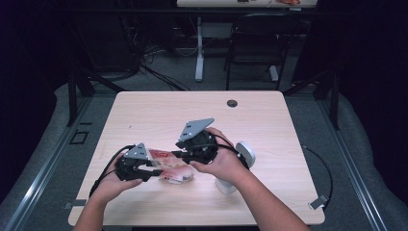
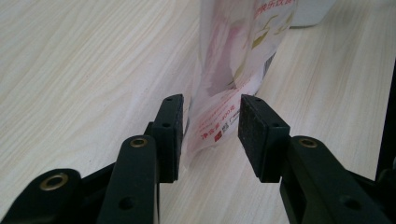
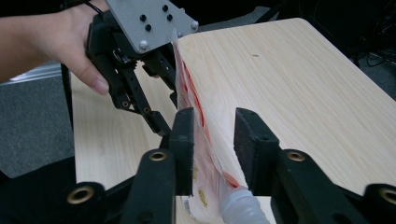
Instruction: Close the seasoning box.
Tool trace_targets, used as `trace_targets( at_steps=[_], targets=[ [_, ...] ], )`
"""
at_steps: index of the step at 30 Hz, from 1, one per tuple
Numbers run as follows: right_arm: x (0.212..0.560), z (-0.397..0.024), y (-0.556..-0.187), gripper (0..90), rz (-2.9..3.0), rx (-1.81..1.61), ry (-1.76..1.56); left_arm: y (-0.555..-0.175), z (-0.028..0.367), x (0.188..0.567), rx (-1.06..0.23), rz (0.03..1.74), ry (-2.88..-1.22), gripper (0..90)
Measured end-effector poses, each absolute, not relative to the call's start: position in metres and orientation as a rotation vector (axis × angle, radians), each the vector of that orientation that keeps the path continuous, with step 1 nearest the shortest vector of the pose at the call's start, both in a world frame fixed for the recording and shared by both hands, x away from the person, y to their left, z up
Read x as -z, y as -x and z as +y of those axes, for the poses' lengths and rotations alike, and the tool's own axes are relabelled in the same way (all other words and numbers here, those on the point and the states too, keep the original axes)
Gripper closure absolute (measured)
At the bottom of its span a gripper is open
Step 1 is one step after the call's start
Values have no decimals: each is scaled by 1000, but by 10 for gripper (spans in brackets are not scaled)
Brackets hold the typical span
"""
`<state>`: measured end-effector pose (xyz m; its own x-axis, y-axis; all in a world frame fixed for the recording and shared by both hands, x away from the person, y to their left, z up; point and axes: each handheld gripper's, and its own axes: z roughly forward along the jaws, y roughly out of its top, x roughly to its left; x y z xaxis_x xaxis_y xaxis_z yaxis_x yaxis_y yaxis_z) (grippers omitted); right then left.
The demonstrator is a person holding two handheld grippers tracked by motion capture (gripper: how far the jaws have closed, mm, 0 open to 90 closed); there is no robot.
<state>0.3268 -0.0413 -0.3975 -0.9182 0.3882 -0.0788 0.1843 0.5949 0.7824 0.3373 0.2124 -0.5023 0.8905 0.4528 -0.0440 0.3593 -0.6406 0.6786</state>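
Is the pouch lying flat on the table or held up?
Lying flat: the high view shows the pouch resting on the table, between the two tools, whose jaws straddle its ends without pressing.

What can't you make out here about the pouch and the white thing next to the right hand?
- Pouch, high view: its ends are hidden under the left gripper and the right gripper.
- Pouch print, left gripper view: top cut off by the frame edge, small text unreadable.
- Pouch spout, right gripper view: cut off by the bottom edge.
- White object, high view: partly hidden behind the right hand; its identity is unclear.
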Motion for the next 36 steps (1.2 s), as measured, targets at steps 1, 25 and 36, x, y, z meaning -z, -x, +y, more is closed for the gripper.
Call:
trace_targets(
  at_steps=[1,25,36],
  targets=[
    [397,-42,-327,679,2584,-1231,-474,-337,213,502,-168,585,-2329,597],
    [381,-84,-318,618,2509,-1386,-552,-337,231,505,-175,672,-2332,540],
    [382,-140,-320,621,2380,-1410,-715,-339,230,511,-201,689,-2385,539]
  ],
)
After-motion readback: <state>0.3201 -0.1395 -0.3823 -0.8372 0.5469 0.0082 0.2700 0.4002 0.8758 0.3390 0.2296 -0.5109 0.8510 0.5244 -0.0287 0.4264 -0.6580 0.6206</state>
